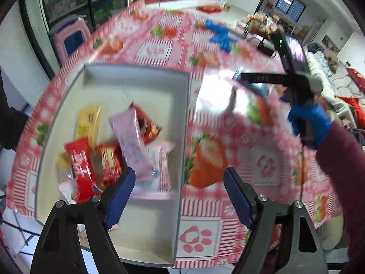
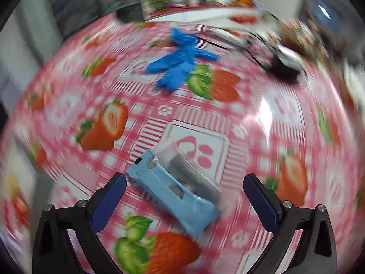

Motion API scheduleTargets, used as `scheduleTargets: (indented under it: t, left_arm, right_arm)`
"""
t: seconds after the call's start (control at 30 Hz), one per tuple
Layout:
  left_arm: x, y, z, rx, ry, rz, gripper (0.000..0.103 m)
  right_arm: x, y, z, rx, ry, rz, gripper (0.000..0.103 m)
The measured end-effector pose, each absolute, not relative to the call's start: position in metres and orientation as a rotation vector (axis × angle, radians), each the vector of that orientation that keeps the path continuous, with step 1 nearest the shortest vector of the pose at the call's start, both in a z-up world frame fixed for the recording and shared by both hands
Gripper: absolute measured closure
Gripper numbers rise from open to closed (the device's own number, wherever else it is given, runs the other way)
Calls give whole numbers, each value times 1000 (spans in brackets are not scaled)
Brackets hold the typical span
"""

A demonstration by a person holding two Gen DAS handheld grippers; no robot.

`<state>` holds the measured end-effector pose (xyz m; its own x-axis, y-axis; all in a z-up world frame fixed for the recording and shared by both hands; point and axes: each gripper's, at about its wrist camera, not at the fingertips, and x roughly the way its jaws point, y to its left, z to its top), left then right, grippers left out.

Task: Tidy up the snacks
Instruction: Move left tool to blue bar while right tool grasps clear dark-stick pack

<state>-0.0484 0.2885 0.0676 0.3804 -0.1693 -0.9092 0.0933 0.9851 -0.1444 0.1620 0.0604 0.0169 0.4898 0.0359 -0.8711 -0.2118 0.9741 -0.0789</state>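
Two claws are at work over the strawberry-print tablecloth, and both stand wide with nothing between their pads. The left gripper hangs above the near right corner of the white tray, where a heap of snack packets lies just ahead of its left finger: a long pink packet on top, red packets and a yellow packet beyond it. The right gripper points down at a light blue packet, which lies slantwise on the cloth between and just ahead of its open fingers, apart from both pads. A crumpled blue glove lies well beyond it.

By my reading, the step in hand is the pick of the blue packet, the last loose snack in sight, with the tray as its likely home. The next move calls for the right claw to drop lower, straddle the packet across its narrow width and close gently, since the wrapper looks thin and crushable.

Only the left wrist view shows the tray and its contents, plus the person's gloved right hand and maroon sleeve. Only the right wrist view shows the blue packet clearly; the other view gives just a smear there.
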Motion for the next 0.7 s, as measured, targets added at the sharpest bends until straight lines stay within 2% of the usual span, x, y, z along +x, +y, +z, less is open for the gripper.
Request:
scheduleTargets:
  t: [0.1,0.2,0.27,0.3,0.33,0.4,0.67,0.7]
  left_arm:
    - [-48,286,58,-89,1192,-171,21]
    - [-49,282,59,-75,1176,-164,21]
    - [-52,277,61,-56,1165,-161,21]
    - [-53,274,62,-49,1161,-163,21]
    - [-53,272,63,-49,1158,-166,21]
    - [-57,267,64,-51,1154,-179,21]
    - [-76,238,54,-18,1149,-197,21]
    - [-78,234,51,-22,1157,-201,21]
  right_arm:
    - [168,61,-1,-245,1080,187,0]
    - [169,43,-7,-107,1101,222,0]
    - [161,38,-3,-109,1079,192,10]
    - [156,37,0,-104,1075,193,24]
    - [151,35,3,-99,1074,186,46]
    - [137,29,7,-49,1098,170,62]
    - [18,36,11,100,1196,202,63]
    - [4,37,10,139,1212,232,53]
